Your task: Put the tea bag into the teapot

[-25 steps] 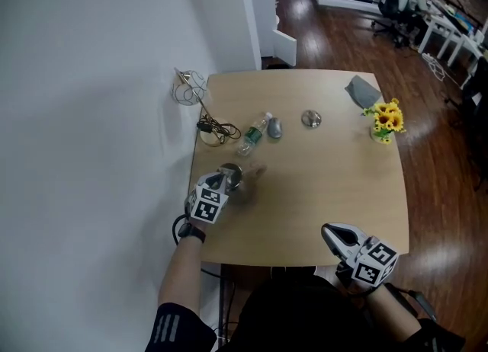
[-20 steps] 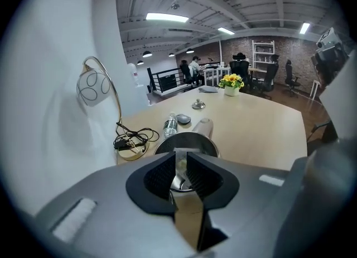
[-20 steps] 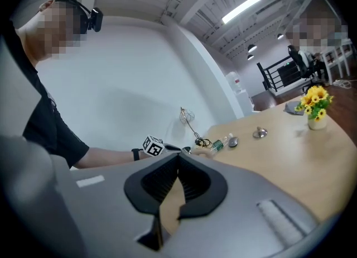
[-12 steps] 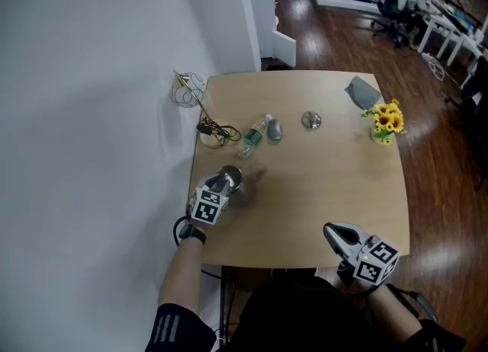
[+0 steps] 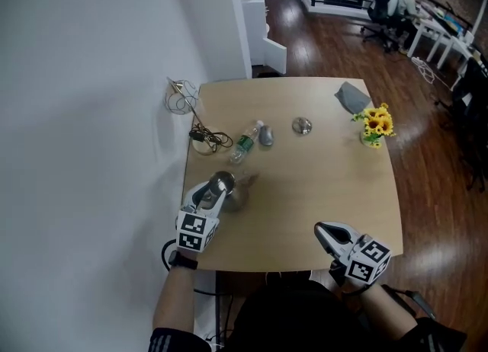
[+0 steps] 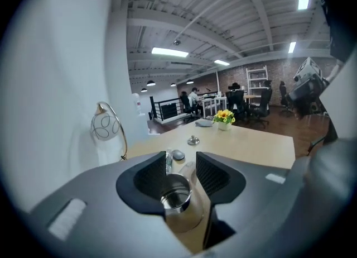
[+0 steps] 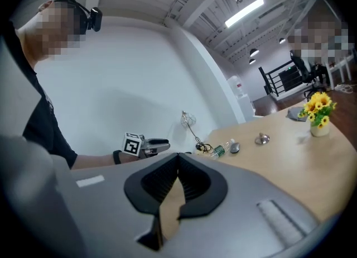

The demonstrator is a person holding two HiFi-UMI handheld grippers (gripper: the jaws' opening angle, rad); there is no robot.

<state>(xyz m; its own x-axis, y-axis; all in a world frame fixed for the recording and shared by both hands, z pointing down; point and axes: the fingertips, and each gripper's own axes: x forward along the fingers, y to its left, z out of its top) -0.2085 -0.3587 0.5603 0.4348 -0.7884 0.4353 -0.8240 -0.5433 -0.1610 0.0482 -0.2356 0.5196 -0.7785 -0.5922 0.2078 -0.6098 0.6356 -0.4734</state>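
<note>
The steel teapot point(image 5: 231, 193) stands lidless near the table's left front, its spout pointing right. My left gripper point(image 5: 216, 188) hovers just over its open mouth. In the left gripper view the teapot point(image 6: 176, 196) sits below and between the fingers point(image 6: 152, 174); the jaws are opening, and the pads press on nothing. No tea bag shows in any view, and the pot's inside is too small to make out. My right gripper point(image 5: 321, 230) rests at the table's front right edge, shut and empty point(image 7: 178, 168).
The teapot's lid point(image 5: 302, 125) lies mid-table. A small bottle point(image 5: 244, 143) and a grey oval object point(image 5: 265, 136) lie beside it. A coiled cable point(image 5: 204, 138) and a wire stand point(image 5: 180, 91) are along the wall edge. A flower vase point(image 5: 372, 125) and grey cloth point(image 5: 352, 97) are far right.
My left gripper has drawn back a little from the teapot toward the table's front edge. The right gripper has stayed where it was.
</note>
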